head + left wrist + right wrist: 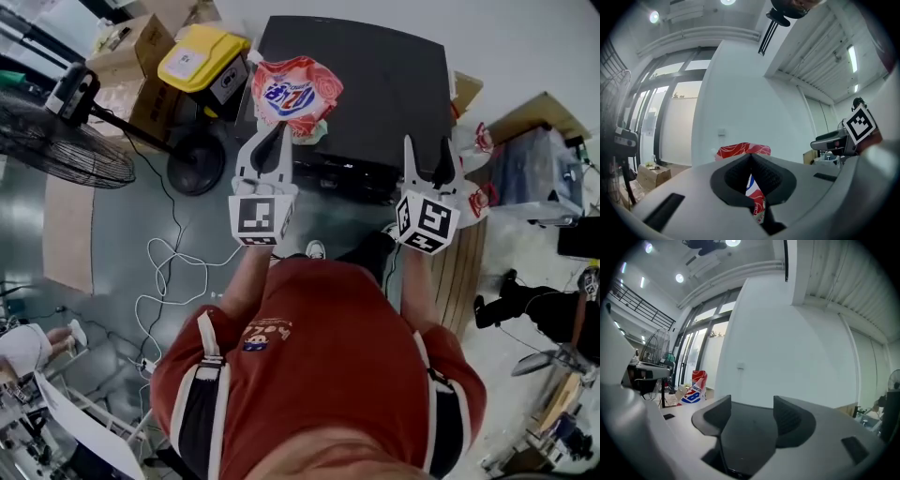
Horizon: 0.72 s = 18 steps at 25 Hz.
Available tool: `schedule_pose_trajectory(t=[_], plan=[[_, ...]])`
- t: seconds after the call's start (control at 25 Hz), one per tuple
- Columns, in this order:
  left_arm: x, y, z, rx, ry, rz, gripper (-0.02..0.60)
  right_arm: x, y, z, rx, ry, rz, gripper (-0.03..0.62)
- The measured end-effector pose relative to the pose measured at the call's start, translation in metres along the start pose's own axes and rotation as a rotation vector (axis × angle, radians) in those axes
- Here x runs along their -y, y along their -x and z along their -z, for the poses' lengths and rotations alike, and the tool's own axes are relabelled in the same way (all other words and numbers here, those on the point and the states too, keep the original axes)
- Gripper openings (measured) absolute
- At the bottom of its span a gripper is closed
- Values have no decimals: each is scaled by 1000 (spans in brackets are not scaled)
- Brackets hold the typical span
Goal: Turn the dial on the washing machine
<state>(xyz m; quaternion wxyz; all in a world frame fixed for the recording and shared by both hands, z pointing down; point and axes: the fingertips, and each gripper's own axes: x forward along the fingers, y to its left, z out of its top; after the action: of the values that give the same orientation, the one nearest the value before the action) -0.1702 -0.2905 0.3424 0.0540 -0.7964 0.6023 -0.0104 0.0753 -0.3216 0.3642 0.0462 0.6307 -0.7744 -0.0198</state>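
The washing machine (pixel 375 84) is a dark box seen from above, and its flat top (pixel 750 427) fills the space under my right gripper. No dial shows in any view. A red, white and blue detergent bag (pixel 295 92) stands on the machine's left corner. My left gripper (pixel 277 141) is level just in front of the bag with its fingertips touching. In the left gripper view the bag (pixel 743 150) shows beyond the left gripper (pixel 750 157), not gripped. My right gripper (pixel 427 155) is over the machine's near right edge. In its own view the right gripper (pixel 752 404) has its jaws apart with nothing between them.
A standing fan (pixel 56 141) and its round base (pixel 195 159) are left of the machine. A yellow-lidded box (pixel 202 56) and cardboard boxes (pixel 131 66) lie behind them. White cables (pixel 164 281) trail over the floor. A clear storage box (pixel 539 173) stands at the right.
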Motion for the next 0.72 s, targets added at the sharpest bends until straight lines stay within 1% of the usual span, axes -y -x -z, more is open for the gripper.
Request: schedule_pose_trajectory(t=[0.4, 0.56, 0.64, 0.72], plan=[[-5, -6, 0, 6, -25, -11, 9, -6, -1, -19, 47, 33, 7, 279], [-7, -9, 2, 12, -26, -29, 9, -9, -2, -20, 57, 49, -1, 233], [-7, -11, 4, 1, -13, -36, 9, -13, -4, -20, 61, 46, -15, 213], [-7, -12, 5, -6, -10, -32, 9, -17, -7, -20, 62, 41, -38, 179]])
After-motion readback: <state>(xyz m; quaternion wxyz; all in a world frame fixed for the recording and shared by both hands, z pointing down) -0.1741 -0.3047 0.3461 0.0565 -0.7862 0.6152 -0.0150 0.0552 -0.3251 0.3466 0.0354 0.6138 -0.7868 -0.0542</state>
